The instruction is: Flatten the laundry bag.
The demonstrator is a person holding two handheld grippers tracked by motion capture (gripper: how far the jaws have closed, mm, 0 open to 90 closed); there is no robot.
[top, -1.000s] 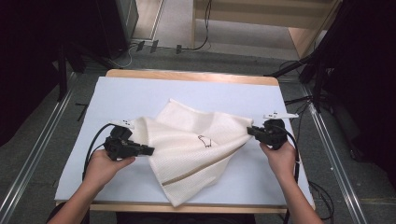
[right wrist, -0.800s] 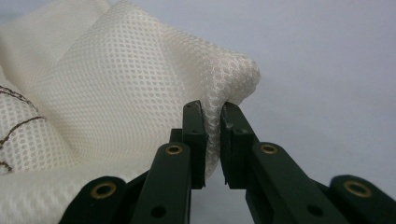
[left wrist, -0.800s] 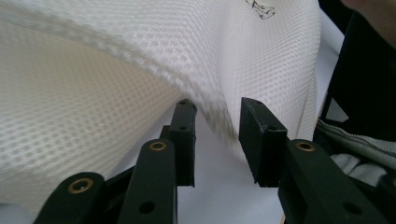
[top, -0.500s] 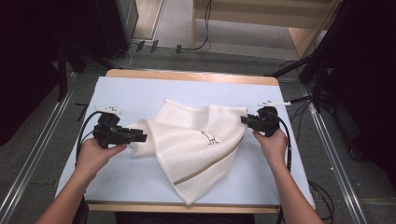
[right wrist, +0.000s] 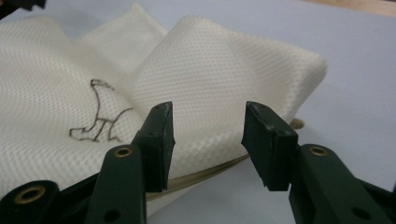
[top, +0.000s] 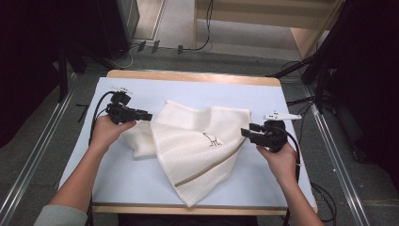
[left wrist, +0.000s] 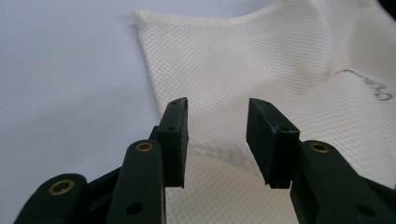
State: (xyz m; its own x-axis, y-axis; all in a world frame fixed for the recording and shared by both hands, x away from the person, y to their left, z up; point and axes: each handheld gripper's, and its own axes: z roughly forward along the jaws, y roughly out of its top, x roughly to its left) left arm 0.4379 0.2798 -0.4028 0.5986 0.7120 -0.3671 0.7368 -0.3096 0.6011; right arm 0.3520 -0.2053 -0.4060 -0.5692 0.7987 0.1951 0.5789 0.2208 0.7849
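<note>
- Two grippers released: left gripper [top: 146, 116] and right gripper [top: 244, 133], jaws of both having just been opening, with nothing pinched between the pads.
- Lying rumpled mid-table on the pale blue table cover [top: 117, 174]: a cream mesh cloth [top: 197, 150], doubled over itself, with one point reaching toward the near edge.
- Marked with a small brown animal outline [top: 212, 139] and a tan stripe [top: 211, 165] running slantwise across the upper layer.
- Poised just beside the cloth's left edge on one side and just off its right corner on the other; in both gripper views, mesh ahead of the open jaws and not between them.
- Probably a pause between grips: cloth let go, fresh holds not yet taken, spreading or folding unfinished.
- Next, most likely: choosing two clean corners or edges, sliding a jaw under a single layer, and closing firmly before any lift.
- Worth watching: thin mesh slipping from the pads, or two layers caught together.
</note>
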